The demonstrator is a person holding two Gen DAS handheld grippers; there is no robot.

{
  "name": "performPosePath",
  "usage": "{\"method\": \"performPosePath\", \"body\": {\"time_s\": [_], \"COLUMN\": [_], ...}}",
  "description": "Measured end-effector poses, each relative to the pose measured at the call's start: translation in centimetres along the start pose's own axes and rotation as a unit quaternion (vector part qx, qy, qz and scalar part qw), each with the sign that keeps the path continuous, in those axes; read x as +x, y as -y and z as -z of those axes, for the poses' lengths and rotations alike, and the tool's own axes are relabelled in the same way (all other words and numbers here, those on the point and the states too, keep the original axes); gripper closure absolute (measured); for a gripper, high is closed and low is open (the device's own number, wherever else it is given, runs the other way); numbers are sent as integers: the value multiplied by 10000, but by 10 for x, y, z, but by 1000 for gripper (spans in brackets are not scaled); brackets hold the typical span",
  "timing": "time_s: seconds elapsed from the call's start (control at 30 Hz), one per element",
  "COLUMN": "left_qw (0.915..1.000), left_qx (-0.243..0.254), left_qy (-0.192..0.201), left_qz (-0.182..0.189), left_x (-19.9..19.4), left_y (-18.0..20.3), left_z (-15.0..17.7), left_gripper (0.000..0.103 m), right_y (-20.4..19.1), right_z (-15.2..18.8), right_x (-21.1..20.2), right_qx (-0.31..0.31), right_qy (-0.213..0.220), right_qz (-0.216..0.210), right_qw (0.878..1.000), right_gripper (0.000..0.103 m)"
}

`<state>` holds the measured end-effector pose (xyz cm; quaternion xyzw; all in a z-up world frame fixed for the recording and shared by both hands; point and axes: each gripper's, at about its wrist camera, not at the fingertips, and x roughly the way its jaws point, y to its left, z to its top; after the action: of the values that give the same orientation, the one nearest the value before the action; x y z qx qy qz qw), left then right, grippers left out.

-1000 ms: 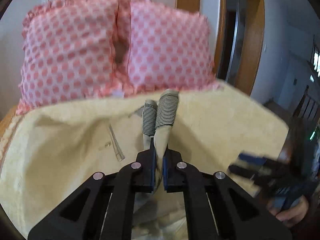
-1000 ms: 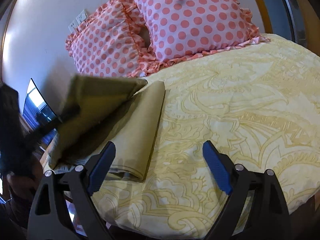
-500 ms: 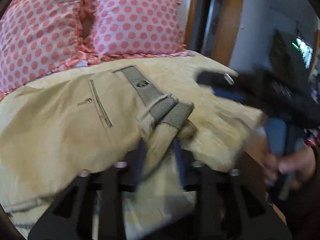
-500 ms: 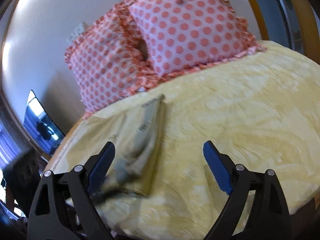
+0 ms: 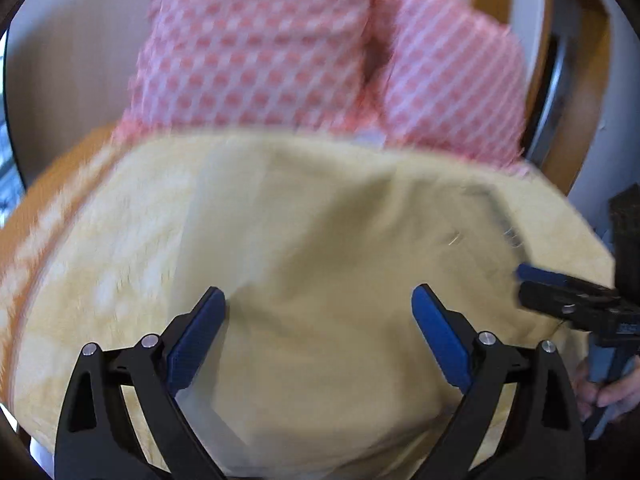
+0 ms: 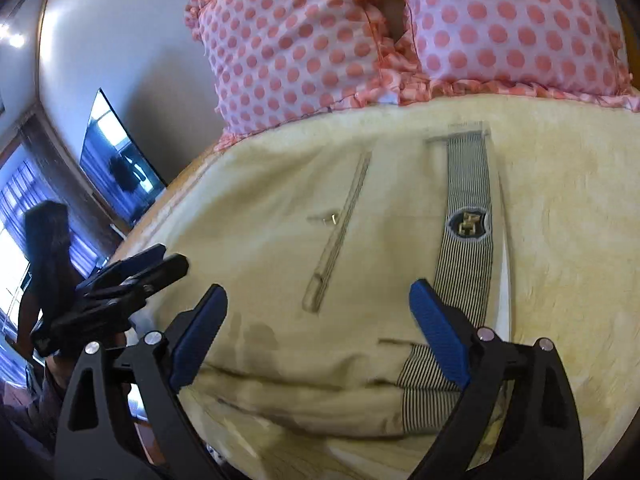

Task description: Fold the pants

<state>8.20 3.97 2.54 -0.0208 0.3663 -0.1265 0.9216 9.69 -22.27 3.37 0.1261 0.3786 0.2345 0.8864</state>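
The khaki pants (image 6: 360, 248) lie folded on the yellow bedspread (image 6: 568, 208), striped waistband (image 6: 466, 200) with a crest to the right, a zipped pocket (image 6: 340, 232) in the middle. In the left wrist view they show as a blurred khaki sheet (image 5: 340, 280). My left gripper (image 5: 318, 312) is open and empty just above the pants; it also shows in the right wrist view (image 6: 132, 276). My right gripper (image 6: 318, 312) is open and empty over the near folded edge by the striped cuffs (image 6: 428, 396); it also shows in the left wrist view (image 5: 568, 296).
Two pink polka-dot pillows (image 6: 400, 32) stand against the wall at the head of the bed. A TV screen (image 6: 116, 160) hangs on the left wall. A wooden door frame (image 5: 560, 60) stands to the right. The bed's near edge is just below the grippers.
My left gripper has let go of the pant leg ends and opened, and the pants now lie flat. My right gripper has moved in over the pants.
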Motion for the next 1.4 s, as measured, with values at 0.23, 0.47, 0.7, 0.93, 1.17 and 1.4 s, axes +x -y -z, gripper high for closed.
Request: {"method": "performPosePath", "body": {"time_s": [0.23,0.47,0.7,0.93,1.17,1.4], "left_qw": [9979,9873,9832,9823,9846,9874], "left_qx": [-351,-1327,-1205,-1117,-980,-735], "left_qy": [49,-291,-881,-945,-934,-960], "left_qz": [547,818,1048,1168,1107,1020], "left_x": [-14,22,59,70,69,69], "left_y": [-25,-103,-99,-99,-94,-83], "left_z": [-5,-59,-68,-76,-74,-71], "left_gripper": [8,27,36,36,47,92], "right_y": [0,69,85,86,79,87], "right_z": [-12,-60,-58,-58,-57,-59], "right_x": [-25,-6,15,16,15,16], "right_qx": [-107,761,819,583,230,454], "right_qy": [101,-156,-434,-445,-530,-582], "right_qz": [103,540,524,415,359,-204], "right_qw": [9998,9955,9943,9964,9977,9971], "right_gripper": [11,36,37,49,63,89]}}
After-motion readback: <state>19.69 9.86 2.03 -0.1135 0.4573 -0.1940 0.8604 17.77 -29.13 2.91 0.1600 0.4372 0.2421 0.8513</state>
